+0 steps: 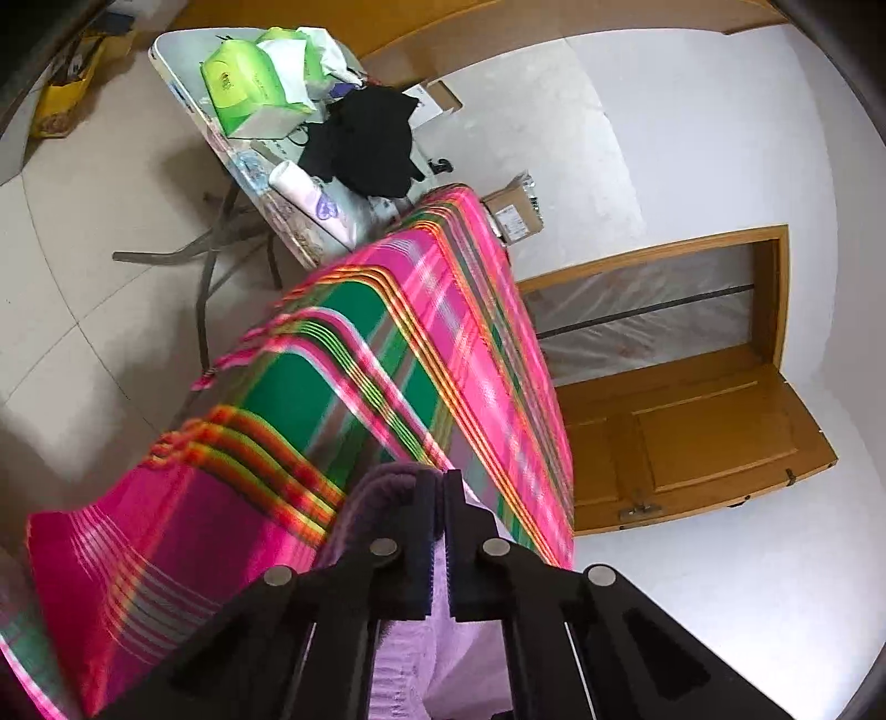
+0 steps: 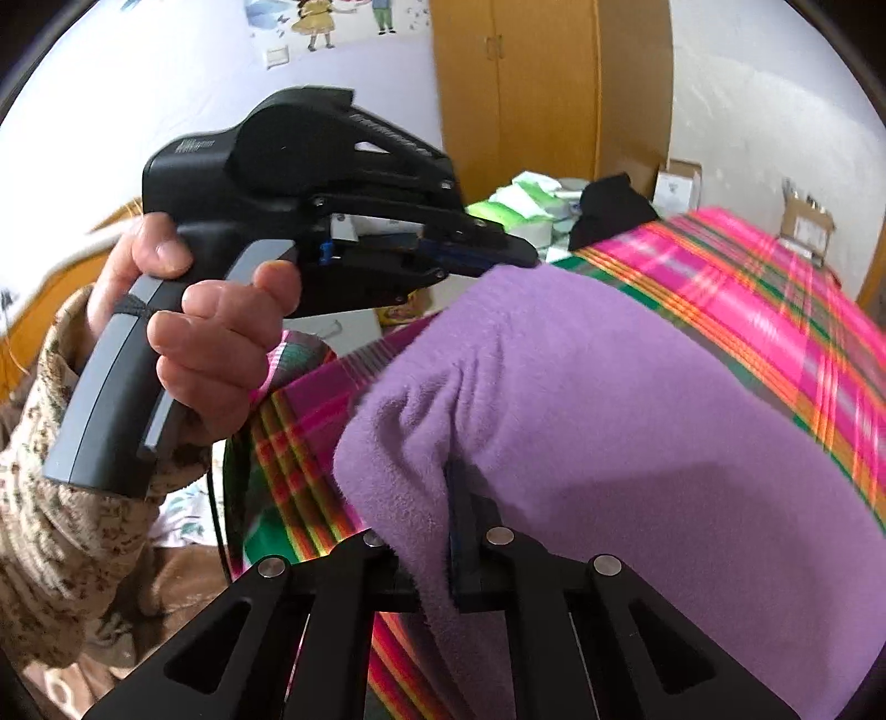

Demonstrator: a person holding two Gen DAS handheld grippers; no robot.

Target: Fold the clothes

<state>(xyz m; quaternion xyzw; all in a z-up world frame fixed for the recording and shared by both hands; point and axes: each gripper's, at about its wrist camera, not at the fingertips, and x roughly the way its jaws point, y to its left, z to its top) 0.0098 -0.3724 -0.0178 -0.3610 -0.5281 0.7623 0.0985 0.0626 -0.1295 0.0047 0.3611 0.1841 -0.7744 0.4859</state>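
A purple fleece garment (image 2: 609,415) lies draped over the table's pink and green plaid cloth (image 2: 775,288). My right gripper (image 2: 446,476) is shut on its near edge; one finger (image 2: 464,526) shows and the fleece hides the other. A person's hand (image 2: 210,332) holds my left gripper (image 2: 526,257), whose tips pinch the garment's far left edge. In the left wrist view the left gripper (image 1: 443,479) is shut on a fold of the purple fleece (image 1: 410,653), above the plaid cloth (image 1: 387,360).
A white folding table (image 1: 166,50) beyond carries green tissue packs (image 1: 249,88), a black garment (image 1: 371,144) and a white bottle (image 1: 310,191). A cardboard box (image 1: 512,213) sits by the wall, with a wooden door (image 1: 692,432) on the right. A wooden wardrobe (image 2: 526,83) stands behind.
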